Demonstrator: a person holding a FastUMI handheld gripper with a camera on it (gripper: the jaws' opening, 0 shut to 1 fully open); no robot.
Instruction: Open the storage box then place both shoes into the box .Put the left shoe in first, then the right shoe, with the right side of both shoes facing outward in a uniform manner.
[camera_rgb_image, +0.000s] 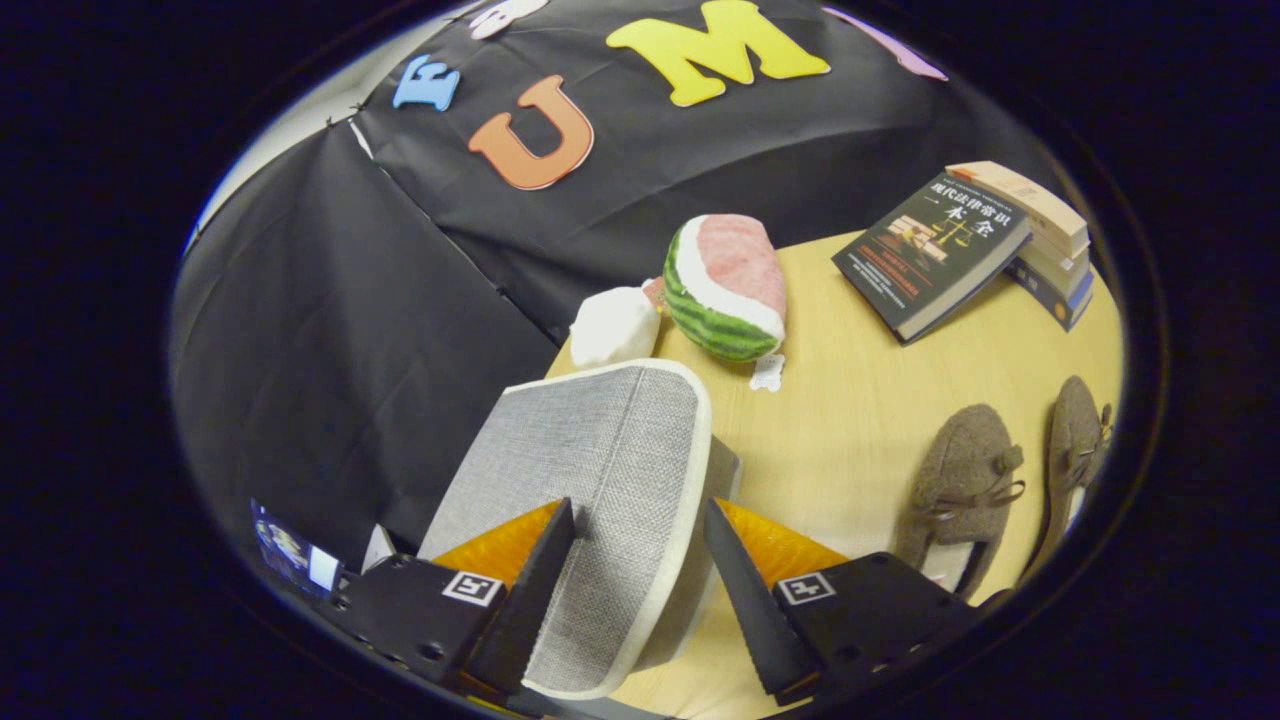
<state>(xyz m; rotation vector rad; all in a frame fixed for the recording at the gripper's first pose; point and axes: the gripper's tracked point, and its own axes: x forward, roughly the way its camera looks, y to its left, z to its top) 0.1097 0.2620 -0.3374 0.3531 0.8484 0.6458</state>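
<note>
The grey fabric storage box has its lid (590, 450), trimmed in white, tilted up on the wooden table (850, 400). A strip of the box body (722, 472) shows just behind the lid's right edge. My gripper (640, 508) is open, and the lid's right part and white rim lie between its fingers; I cannot tell whether they touch it. Two brown felt shoes with small bows lie side by side to the right of the fingers, the nearer one (965, 475) beside the farther one (1078, 440).
A watermelon-slice plush (725, 285) and a white soft object (612, 325) sit just beyond the box. A dark book (930, 255) leans on a stack of books (1045, 235) at the table's far right. Bare tabletop lies between the box and the shoes.
</note>
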